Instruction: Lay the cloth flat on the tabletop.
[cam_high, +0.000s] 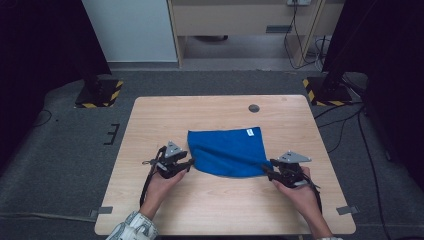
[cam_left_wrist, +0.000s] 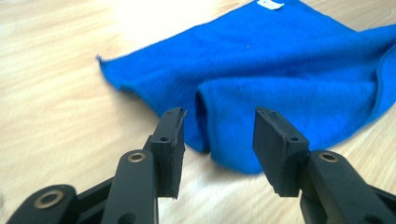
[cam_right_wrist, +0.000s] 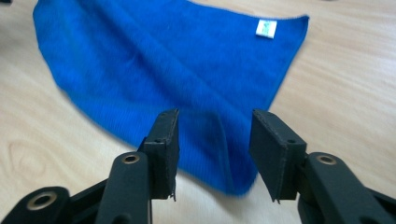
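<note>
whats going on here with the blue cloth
A person holds a gripper in each hand over a wooden table, working on a blue cloth that lies folded on it. The left gripper sits at the cloth's near left corner and the right gripper at its near right corner. Both have their jaws apart with a corner of cloth lying between them, not pinched.
</note>
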